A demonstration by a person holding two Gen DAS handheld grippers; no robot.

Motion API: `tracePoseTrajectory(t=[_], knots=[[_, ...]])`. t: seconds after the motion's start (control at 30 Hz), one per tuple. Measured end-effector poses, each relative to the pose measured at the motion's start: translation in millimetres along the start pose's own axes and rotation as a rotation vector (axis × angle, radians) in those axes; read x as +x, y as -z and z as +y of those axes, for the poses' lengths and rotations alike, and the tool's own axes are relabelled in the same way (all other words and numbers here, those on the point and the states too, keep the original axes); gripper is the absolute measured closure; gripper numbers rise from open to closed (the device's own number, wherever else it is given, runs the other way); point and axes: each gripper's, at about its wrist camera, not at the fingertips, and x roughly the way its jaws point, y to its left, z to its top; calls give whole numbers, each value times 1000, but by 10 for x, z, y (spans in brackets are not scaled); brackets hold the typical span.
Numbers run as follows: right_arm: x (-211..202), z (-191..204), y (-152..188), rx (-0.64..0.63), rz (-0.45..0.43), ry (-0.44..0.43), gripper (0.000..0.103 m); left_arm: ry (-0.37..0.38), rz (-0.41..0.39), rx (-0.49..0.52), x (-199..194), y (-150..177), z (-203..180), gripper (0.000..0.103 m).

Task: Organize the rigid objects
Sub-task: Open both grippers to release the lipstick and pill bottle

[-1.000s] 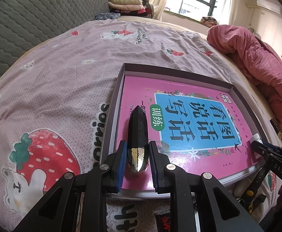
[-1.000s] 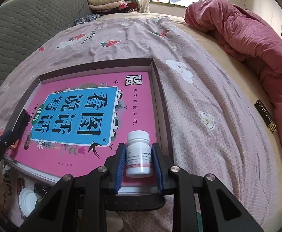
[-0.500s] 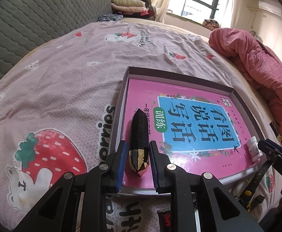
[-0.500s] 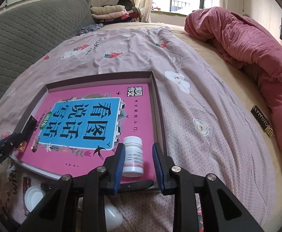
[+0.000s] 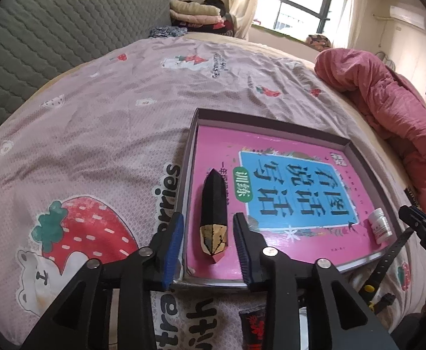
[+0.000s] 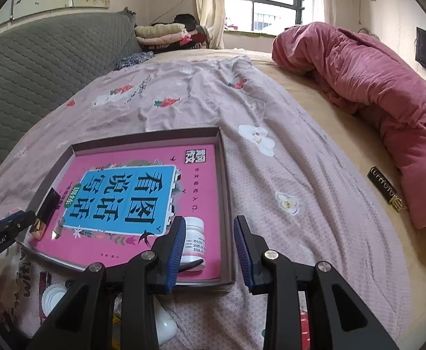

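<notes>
A shallow grey box [image 5: 190, 157] lies on a bed covered with a pinkish sheet [image 5: 90, 134] printed with strawberries and bears, and a pink book [image 5: 274, 192] with a blue title panel fills the bottom of the box. In the left wrist view the left gripper [image 5: 208, 242] sits at the lower middle of the frame; its jaws have just been opening and now stand apart on either side of a black faceted stick with a gold end [image 5: 213, 220]. The stick lies on the book near the box's left wall, its gold end toward the camera, with a clear gap to each blue pad, so it is released. At the right edge of that frame a small white bottle [image 5: 381, 229] lies on the book's lower right corner, just beside the black tips of the other gripper. In the right wrist view the right gripper [image 6: 208, 243] fills the lower middle; its jaws have also just been opening. The white bottle [image 6: 194, 243] lies on its side on the book close to the box's right wall, partly hidden behind the left pad; whether that pad touches it I cannot tell, but the right pad is clearly off it, so it is not gripped. A pink quilt [image 6: 367, 87] is heaped at the upper right, and a grey quilted headboard [image 6: 43, 67] runs along the upper left.
</notes>
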Motion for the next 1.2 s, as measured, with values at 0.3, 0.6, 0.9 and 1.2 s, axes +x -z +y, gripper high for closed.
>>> tracePoseTrajectory(t=[0.3,0.6,0.9,1.2], knots=[[-247,-5,-8,5,-79,-28,59,15,-51,10,-272,-15,-36,50],[-486,124,17,-32,-133,-52,59,9,-74,7,-491,24,-6,49],[-713,195,108,-52,-157,-56,59,5,-86,20,-731,94,-20,46],[-922,274,242,-77,-166,-62,59,3,-84,49,-984,228,-61,45]])
